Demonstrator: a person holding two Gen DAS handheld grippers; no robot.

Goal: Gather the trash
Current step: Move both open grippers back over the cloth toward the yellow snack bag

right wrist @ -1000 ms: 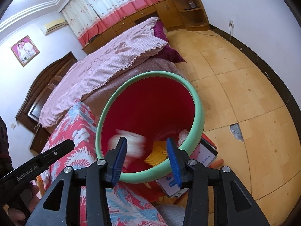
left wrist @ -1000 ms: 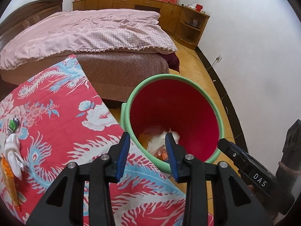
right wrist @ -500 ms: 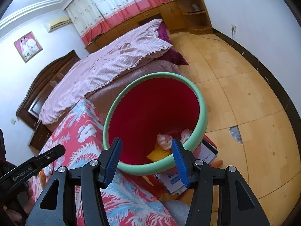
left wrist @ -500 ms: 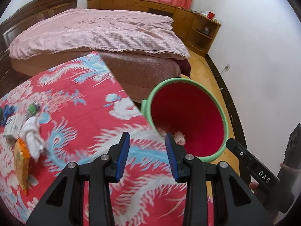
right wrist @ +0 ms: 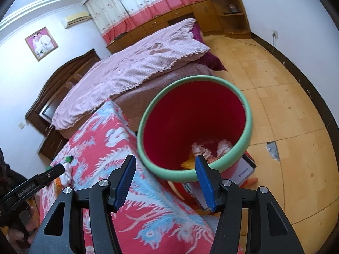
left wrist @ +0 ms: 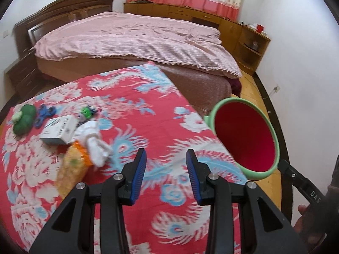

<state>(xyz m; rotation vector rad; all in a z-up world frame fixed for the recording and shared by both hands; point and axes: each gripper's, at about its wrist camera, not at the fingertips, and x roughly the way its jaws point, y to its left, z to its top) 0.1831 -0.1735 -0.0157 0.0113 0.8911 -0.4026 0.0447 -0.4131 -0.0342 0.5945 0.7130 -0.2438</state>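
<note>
A red bin with a green rim (left wrist: 245,139) stands on the floor at the table's right edge; in the right wrist view (right wrist: 190,127) it holds crumpled tissues (right wrist: 201,150) and a yellow wrapper. My left gripper (left wrist: 166,175) is open and empty above the red floral tablecloth (left wrist: 148,127). To its left lie a crumpled white tissue (left wrist: 95,139), an orange-yellow snack bag (left wrist: 72,167) and a white box (left wrist: 59,129). My right gripper (right wrist: 165,182) is open and empty, over the table edge beside the bin.
A green soft toy (left wrist: 23,120), a blue spinner (left wrist: 44,114) and a small green toy (left wrist: 86,112) lie at the table's far left. A bed (left wrist: 131,38) stands behind the table. Boxes (right wrist: 243,169) lie on the wooden floor under the bin.
My left gripper has swung left from over the bin to over the table. A tissue dropped from the right gripper into the bin, and the right jaws opened wider.
</note>
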